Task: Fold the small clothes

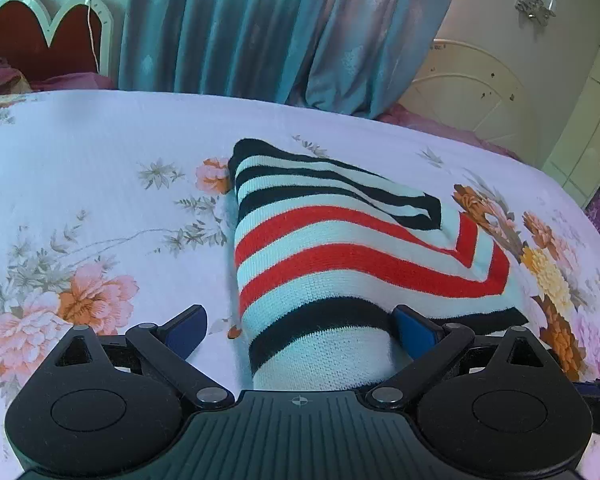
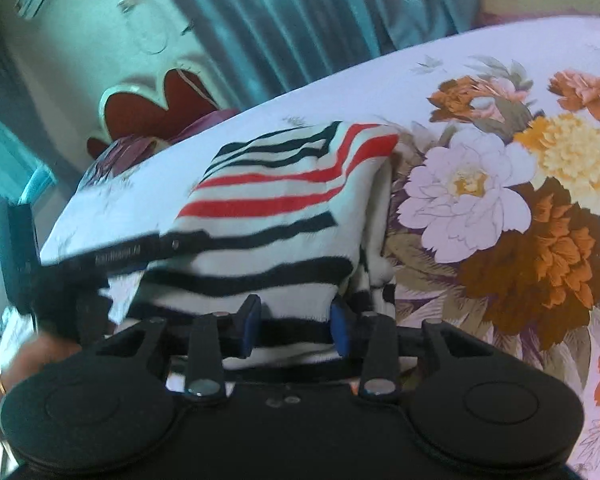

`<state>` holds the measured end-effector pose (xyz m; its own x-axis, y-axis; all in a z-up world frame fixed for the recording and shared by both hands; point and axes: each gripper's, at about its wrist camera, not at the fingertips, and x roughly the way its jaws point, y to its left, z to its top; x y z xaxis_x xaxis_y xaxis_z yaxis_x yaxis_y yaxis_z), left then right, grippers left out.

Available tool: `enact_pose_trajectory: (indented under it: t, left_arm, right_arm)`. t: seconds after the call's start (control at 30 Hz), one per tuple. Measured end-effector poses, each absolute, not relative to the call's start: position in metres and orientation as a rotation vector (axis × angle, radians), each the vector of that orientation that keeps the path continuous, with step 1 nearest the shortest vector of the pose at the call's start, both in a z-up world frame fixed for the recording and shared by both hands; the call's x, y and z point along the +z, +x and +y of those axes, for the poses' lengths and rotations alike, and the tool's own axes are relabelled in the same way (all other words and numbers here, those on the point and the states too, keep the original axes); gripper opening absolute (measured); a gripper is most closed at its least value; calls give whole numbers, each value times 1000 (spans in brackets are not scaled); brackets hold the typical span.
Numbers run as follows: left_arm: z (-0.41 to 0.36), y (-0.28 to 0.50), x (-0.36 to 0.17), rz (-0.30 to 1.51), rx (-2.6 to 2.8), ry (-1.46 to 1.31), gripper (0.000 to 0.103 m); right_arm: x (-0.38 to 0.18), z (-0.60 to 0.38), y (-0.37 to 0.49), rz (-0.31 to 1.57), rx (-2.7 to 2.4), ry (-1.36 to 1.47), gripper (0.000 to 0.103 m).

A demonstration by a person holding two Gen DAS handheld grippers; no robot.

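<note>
The left gripper (image 1: pixel 298 332) stands wide apart around the near end of the striped knit garment (image 1: pixel 352 248) lying folded on the floral bed sheet (image 1: pixel 100 184); the right gripper (image 2: pixel 296 326) is partly closed astride its hem. Soft, light, limp knit: best pinched through a doubled edge.

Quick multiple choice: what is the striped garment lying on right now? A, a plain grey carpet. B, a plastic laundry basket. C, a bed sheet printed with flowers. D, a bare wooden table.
C: the striped garment rests folded on a white floral sheet with pink and orange blooms, seen in both wrist views, and the open left gripper straddles its near end.
</note>
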<state>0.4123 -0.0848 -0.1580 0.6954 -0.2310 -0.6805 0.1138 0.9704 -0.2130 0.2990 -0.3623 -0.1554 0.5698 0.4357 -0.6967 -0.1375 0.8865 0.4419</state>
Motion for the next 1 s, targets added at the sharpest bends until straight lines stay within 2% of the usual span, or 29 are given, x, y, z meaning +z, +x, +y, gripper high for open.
enact_pose_trajectory:
  t: [0.07,0.13,0.23,0.33,0.47,0.6,0.63,0.83,1.0]
  left_arm:
    - [-83,409,-155,776,-193,-157,97]
    - [-81,404,-152,774,-188,-164,97]
    - [-78,394,-147,764,-189,-153,97]
    - [-75,383,-141,746,-188,-133,97]
    - [-73,374,-142,768,-187,-155,97]
    - [-79,369,-162,838,-196,-175,97]
    - [-78,367,-165,845,-196,-186,97]
    - [-81,363,-164,833,-194,-164,97]
    - [-87,364,-164,832,-187,-159,97]
  right_arm:
    - [-158,-362,298,916,345,337,30]
    - [-164,-361,296,942,340,287,12]
    - [-165,-358,296,955,347,241,7]
    - [-150,-357,295,915,350,199,5]
    - [-125,-365,294,866,308,128,5]
    - [-161,-356,301,1056,292,39,6]
    - [-163,-356,301,1061,281,44,9]
    - [-126,-370,298,931,214,148,30]
    - [-118,-349,317,836,210,162,29]
